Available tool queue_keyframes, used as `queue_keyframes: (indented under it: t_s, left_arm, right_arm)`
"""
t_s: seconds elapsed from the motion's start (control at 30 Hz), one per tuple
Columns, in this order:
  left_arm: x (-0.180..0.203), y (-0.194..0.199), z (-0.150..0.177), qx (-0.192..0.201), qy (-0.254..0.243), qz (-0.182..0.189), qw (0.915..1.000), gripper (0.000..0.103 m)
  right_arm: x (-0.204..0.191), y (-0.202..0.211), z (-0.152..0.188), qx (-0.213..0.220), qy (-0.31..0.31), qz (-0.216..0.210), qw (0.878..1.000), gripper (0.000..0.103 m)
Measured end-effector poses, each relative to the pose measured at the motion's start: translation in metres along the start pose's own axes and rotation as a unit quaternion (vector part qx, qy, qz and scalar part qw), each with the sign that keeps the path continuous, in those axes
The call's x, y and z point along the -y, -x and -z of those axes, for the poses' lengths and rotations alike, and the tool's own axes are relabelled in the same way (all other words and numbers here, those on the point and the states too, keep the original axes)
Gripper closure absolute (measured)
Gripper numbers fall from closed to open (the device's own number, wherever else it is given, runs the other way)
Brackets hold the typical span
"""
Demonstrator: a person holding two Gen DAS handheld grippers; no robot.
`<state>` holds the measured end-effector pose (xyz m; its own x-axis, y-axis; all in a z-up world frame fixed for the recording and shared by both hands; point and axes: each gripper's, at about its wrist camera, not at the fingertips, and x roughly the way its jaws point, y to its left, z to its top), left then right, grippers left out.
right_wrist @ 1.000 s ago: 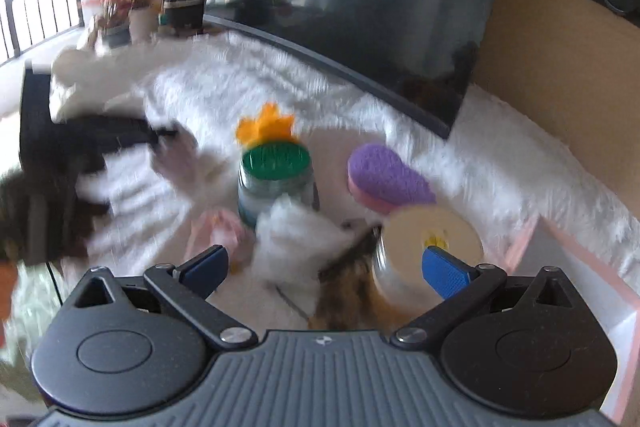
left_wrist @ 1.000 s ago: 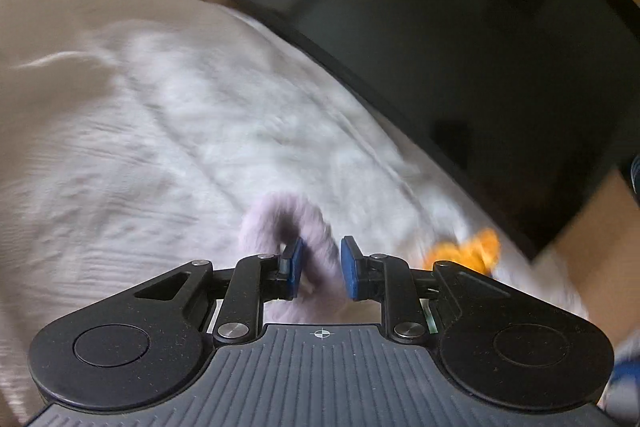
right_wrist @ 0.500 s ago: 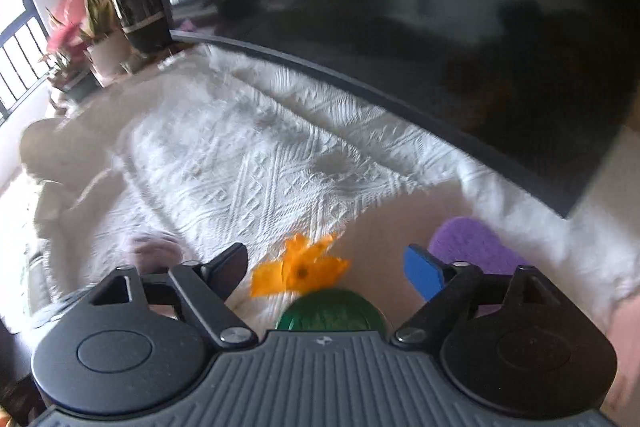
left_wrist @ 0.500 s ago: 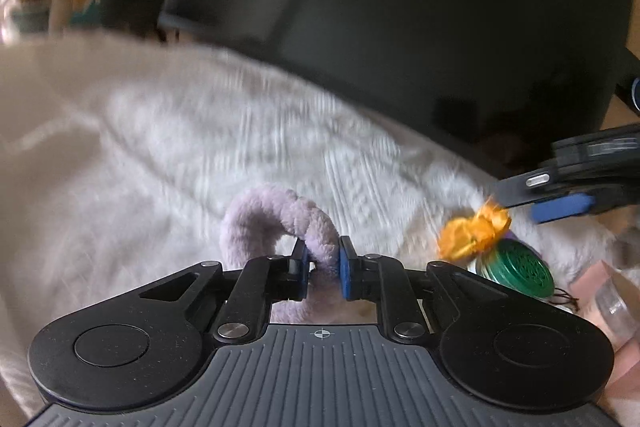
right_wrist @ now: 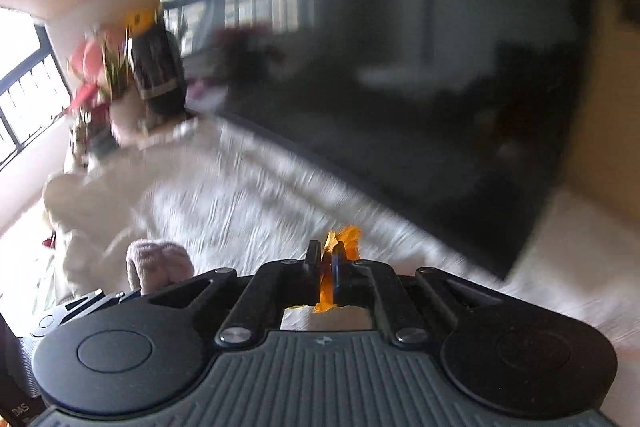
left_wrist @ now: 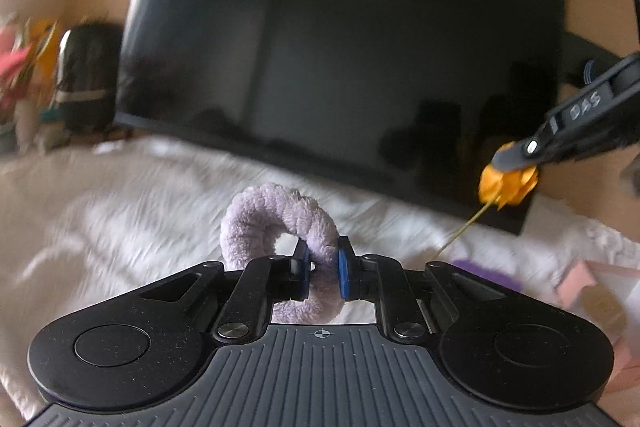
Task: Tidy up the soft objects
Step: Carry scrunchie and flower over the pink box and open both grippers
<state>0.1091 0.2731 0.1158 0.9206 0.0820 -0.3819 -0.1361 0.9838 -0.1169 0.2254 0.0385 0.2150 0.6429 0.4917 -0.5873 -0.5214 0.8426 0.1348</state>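
Note:
My left gripper (left_wrist: 323, 269) is shut on a fluffy lilac scrunchie (left_wrist: 276, 219) and holds it up above the white textured cloth (left_wrist: 120, 211). My right gripper (right_wrist: 329, 263) is shut on an orange fabric flower (right_wrist: 344, 237). In the left wrist view the flower (left_wrist: 506, 183) hangs from the right gripper at the upper right, its thin stem trailing down. In the right wrist view the scrunchie (right_wrist: 158, 265) shows at the lower left, above the left gripper.
A large black TV screen (left_wrist: 340, 67) stands at the back of the cloth. Potted flowers (right_wrist: 100, 67) and a dark container (right_wrist: 158, 67) sit at the far left. A purple sponge (left_wrist: 486, 273) and a pink box (left_wrist: 592, 291) lie at the right.
My right gripper closed on the orange flower and lifted it off the green-lidded jar. My left gripper rose with the scrunchie, and both views tilted up toward the TV.

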Motion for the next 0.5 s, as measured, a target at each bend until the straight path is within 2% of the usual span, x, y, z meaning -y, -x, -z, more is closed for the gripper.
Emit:
queue_keyframes:
  t_s: [0.1,0.17,0.27,0.37,0.43,0.5]
  left_arm:
    - [0.027,0.01,-0.018,0.018,-0.009,0.031,0.9993,0.087]
    - [0.048,0.014,-0.026,0.023,-0.012,0.068,0.9973,0.087]
    - [0.09,0.015,-0.035,0.017,-0.02,0.141,0.9896,0.087]
    - [0.144,0.008,-0.035,-0.009,-0.035,0.222,0.9743,0.087]
    - [0.183,0.001,-0.031,-0.033,-0.051,0.269,0.9613,0.087]
    - [0.222,-0.008,-0.023,-0.062,-0.073,0.314,0.9445,0.087]
  right_arm:
    - [0.026,0.049,-0.002,0.037,-0.011,0.021,0.999,0.098]
    - [0.045,0.079,0.003,0.06,-0.019,0.048,0.997,0.098]
    - [0.073,0.122,0.02,0.09,-0.029,0.097,0.991,0.098]
    - [0.107,0.159,0.042,0.102,-0.055,0.135,0.984,0.098]
    - [0.128,0.178,0.059,0.107,-0.075,0.16,0.978,0.098]
    - [0.15,0.191,0.077,0.113,-0.091,0.197,0.97,0.098]
